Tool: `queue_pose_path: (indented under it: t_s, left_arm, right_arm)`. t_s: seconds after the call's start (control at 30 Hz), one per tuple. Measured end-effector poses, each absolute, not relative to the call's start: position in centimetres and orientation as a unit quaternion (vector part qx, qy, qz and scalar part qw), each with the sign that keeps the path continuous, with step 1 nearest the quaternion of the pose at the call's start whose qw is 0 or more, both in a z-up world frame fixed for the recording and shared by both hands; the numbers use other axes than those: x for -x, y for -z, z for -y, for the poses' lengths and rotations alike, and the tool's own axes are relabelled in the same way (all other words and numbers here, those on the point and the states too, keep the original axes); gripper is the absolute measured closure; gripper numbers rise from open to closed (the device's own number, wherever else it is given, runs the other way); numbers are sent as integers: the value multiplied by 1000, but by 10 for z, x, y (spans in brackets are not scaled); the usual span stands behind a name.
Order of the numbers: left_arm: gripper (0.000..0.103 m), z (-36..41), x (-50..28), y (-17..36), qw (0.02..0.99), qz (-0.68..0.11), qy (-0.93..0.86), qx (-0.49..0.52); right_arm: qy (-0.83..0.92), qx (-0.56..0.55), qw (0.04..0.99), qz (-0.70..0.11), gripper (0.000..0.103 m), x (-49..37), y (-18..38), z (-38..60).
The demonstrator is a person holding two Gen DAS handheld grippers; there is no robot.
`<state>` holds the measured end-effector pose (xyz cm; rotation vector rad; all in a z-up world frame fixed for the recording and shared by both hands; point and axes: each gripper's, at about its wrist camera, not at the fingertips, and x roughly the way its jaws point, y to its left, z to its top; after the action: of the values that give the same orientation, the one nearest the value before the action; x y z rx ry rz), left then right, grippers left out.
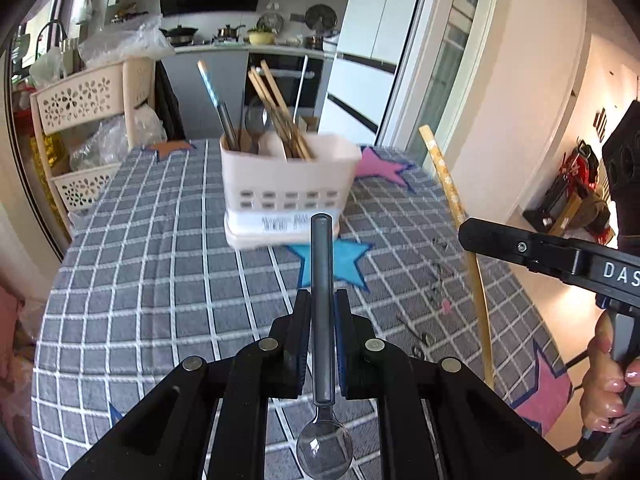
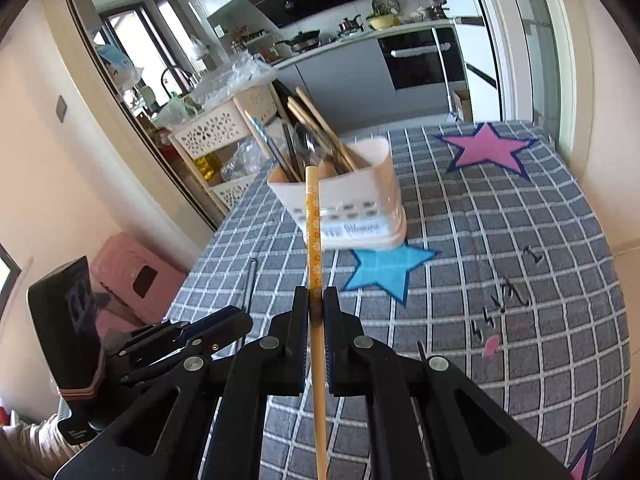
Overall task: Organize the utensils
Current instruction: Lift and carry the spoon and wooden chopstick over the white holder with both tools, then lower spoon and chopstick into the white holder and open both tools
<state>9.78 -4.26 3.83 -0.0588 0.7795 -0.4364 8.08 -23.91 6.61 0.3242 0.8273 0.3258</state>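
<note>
A pale plastic utensil holder point(image 1: 288, 196) stands on the checked tablecloth, holding chopsticks, a spoon and other utensils; it also shows in the right wrist view point(image 2: 352, 208). My left gripper point(image 1: 322, 300) is shut on a grey-handled spoon point(image 1: 322, 280), handle pointing at the holder, bowl toward the camera. My right gripper point(image 2: 316, 300) is shut on a yellow patterned chopstick point(image 2: 313, 232) pointing toward the holder. That chopstick point(image 1: 460, 216) and the right gripper point(image 1: 520, 246) show at the right of the left wrist view. Both grippers are above the table, short of the holder.
The table wears a grey checked cloth point(image 1: 160, 280) with blue point(image 1: 344, 264) and pink point(image 2: 488, 148) stars. A cream basket shelf point(image 1: 88, 120) stands beyond the table's left side. A pink stool point(image 2: 136, 276) is left of the table. Kitchen counters are behind.
</note>
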Motion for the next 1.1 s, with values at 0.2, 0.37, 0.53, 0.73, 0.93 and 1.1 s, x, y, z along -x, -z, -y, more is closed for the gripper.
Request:
queue_pose_path:
  t_s: [0.2,0.37,0.53,0.73,0.93,1.1]
  left_arm:
    - [59,35,-118,-63,914,-346,208,38]
    - [59,28,-144,-88,924,-319,202,52]
    - [59,21,-182,-109,933,-297,194,67]
    - [59,21,-227,-122,938,-281,188,74]
    - [59,23,-264,-131,944,-261,184,85]
    - [59,28,-287,-130,948,-247,182,89]
  right_arm:
    - [-145,-156,904,-370,96,-101,-87,240]
    - [-136,-151,915,-347,95,-126,-103,242]
    - [-123,-142,928,-323,95,-161,-116,241]
    - [-118,-133,939,-293,95,-209,-124,237]
    - [-118,-131,946,-270,96,-250,-127,233]
    - [-115,-125,952,-253,96,-279,-129,227]
